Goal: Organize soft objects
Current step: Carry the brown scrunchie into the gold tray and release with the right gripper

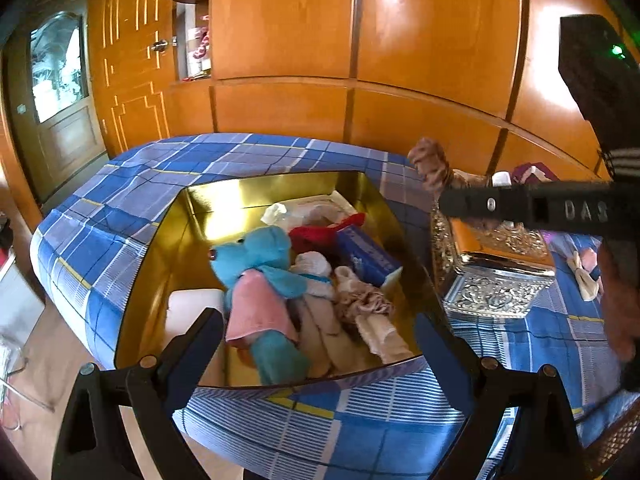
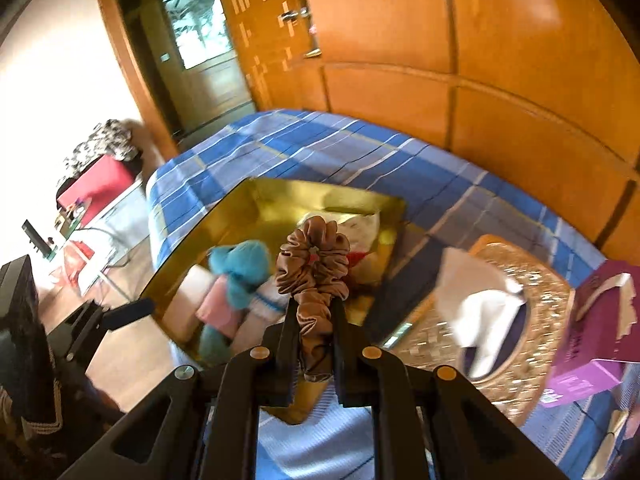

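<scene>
1. The right gripper is clamped narrow on a brown satin scrunchie, which stands out past the fingertips over the near part of the gold-lined box on the blue plaid bed. Only the lower loop sits between the jaws, so a quick swing could let the slippery fabric slide free and fall on the bed short of the box.

2. The left gripper hangs with its jaws wide and empty over the near rim of the same box. Both tools aim at one opening; if they converge, the fingers may knock together or snag the scrunchie.

3. The box is already crowded: a blue plush toy in a pink dress, a red cloth, a blue packet and pale rolled cloths. Released high, the scrunchie may bounce off this pile and roll to the rim or over it.

4. An ornate silver tissue holder stands just right of the box, and a purple carton lies further right. A wide sweep of the right hand may clip either one.

5. The right view is smeared, which suggests fast motion; misjudging the release point is the likeliest fault.
</scene>
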Motion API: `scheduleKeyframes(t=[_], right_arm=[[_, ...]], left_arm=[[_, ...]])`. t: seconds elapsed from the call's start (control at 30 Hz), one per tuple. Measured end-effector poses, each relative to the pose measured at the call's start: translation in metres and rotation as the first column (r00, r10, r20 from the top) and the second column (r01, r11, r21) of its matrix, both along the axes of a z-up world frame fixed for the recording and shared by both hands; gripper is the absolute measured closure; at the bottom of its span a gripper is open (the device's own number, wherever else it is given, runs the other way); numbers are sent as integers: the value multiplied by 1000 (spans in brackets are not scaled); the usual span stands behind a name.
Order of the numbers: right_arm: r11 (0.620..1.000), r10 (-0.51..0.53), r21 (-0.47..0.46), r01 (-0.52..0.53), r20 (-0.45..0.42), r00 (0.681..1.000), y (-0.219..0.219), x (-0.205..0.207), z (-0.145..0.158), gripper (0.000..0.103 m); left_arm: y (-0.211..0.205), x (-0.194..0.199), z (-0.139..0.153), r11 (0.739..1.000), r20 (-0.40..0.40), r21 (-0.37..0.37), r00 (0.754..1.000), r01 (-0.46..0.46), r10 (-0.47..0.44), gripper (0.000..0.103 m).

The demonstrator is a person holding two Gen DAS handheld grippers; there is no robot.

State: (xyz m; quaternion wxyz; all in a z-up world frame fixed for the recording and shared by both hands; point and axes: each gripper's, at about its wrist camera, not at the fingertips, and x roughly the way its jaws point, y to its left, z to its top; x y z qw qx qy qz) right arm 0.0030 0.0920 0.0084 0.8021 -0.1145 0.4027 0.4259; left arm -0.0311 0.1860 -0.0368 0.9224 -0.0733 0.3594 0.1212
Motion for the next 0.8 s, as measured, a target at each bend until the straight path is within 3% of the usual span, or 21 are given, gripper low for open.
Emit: scheduleKeyframes(t=[0.27,0.47,0.57,0.8], right_arm=[[997,51,-50,-53,-38,998,15,-20,-19,91],[993,37,-114,-43,-55,998,28,-20,-35,91],[992,30,-122,-37,-65,997,47,-14,-42,91],[964,-48,-265,38,-31,998,105,14,-79,90]], left_arm=[[18,-1,-4,999,0,-11,999,-51,51,6],[53,-7,2,986,33,-27,986,-163,164,6],[71,-10,3,975,41,-27,975,-220,221,6],[85,-12,1,967,38,-35,967,-252,253,6]])
